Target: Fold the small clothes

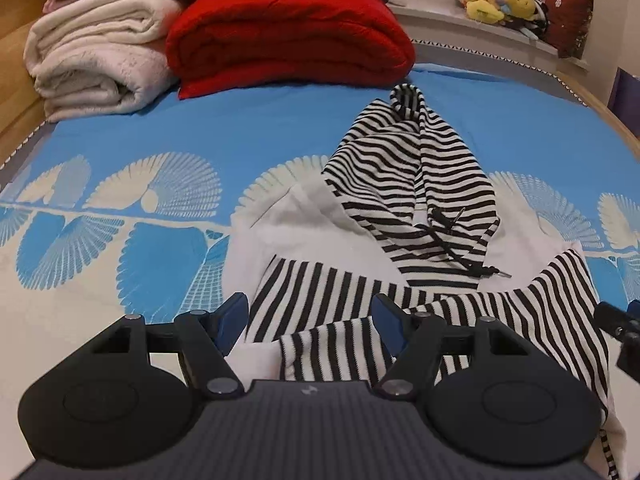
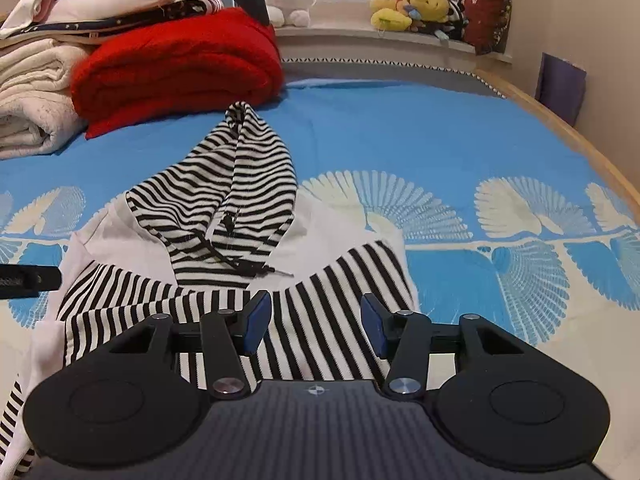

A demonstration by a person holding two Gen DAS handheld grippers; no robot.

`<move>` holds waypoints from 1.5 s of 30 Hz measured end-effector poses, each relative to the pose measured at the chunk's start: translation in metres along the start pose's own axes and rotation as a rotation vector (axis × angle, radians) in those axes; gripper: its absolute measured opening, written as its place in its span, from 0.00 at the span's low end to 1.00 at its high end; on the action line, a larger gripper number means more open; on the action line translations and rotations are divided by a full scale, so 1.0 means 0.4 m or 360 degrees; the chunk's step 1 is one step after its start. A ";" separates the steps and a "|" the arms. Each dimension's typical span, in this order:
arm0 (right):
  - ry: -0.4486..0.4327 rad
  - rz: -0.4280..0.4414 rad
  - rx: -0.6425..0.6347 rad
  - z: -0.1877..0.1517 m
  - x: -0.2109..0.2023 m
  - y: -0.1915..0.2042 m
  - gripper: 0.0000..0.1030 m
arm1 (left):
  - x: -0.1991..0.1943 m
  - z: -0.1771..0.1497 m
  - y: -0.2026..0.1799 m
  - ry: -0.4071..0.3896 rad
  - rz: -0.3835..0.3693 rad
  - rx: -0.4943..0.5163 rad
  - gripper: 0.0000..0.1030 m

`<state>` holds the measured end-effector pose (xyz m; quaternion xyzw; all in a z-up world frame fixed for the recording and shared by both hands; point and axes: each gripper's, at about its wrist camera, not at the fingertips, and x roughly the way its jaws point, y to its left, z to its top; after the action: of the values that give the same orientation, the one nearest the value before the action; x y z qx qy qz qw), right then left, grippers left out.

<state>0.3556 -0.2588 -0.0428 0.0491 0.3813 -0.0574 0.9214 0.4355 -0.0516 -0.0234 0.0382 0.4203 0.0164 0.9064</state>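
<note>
Black-and-white striped hooded top [image 1: 404, 216] lies on the blue patterned bedspread [image 1: 240, 128], sleeves crossed over its front. Left gripper [image 1: 310, 324] and right gripper [image 2: 316, 326] hover wide apart, empty. Risk: pinching bedspread along with fabric, or the loose black drawstring [image 2: 236, 258] snagging.

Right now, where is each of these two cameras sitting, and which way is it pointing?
Left wrist: rides on the left gripper, facing forward over the striped hoodie toward the red blanket; its open blue-padded fingers show, plus the right gripper's edge.
Right wrist: rides on the right gripper, facing the same way; its open fingers show.
Both share the hoodie, red blanket, blue bedspread and plush toys.
</note>
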 end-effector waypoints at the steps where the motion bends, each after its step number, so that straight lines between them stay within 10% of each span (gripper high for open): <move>1: -0.0008 0.0008 0.0005 0.001 -0.003 -0.005 0.45 | 0.001 -0.001 -0.006 -0.0013 -0.0020 0.0005 0.71; 21: 0.0047 0.0094 -0.0102 0.010 -0.033 -0.028 0.55 | -0.013 0.019 -0.033 -0.0292 -0.0030 -0.0038 0.83; 31: 0.0120 -0.0038 -0.0227 0.024 -0.026 -0.069 0.55 | -0.028 0.003 -0.027 -0.0374 0.0023 0.0183 0.83; 33: 0.0128 -0.0042 -0.0232 0.026 -0.026 -0.083 0.55 | -0.017 0.023 -0.028 -0.0364 -0.0018 0.0192 0.76; 36: 0.0136 -0.0066 -0.0225 0.024 -0.027 -0.104 0.55 | 0.046 0.092 -0.046 -0.0285 -0.0067 0.0219 0.18; 37: 0.0141 -0.0069 -0.0219 0.023 -0.027 -0.111 0.55 | 0.078 0.128 -0.054 -0.0269 -0.0092 0.0210 0.13; 45: 0.0188 -0.0112 -0.0281 0.017 -0.003 -0.140 0.55 | 0.428 0.409 -0.120 -0.0181 -0.0065 0.0150 0.24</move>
<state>0.3514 -0.3150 -0.0396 -0.0425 0.4401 -0.0530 0.8954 0.6710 -0.0978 -0.0523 0.0732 0.3690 -0.0243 0.9262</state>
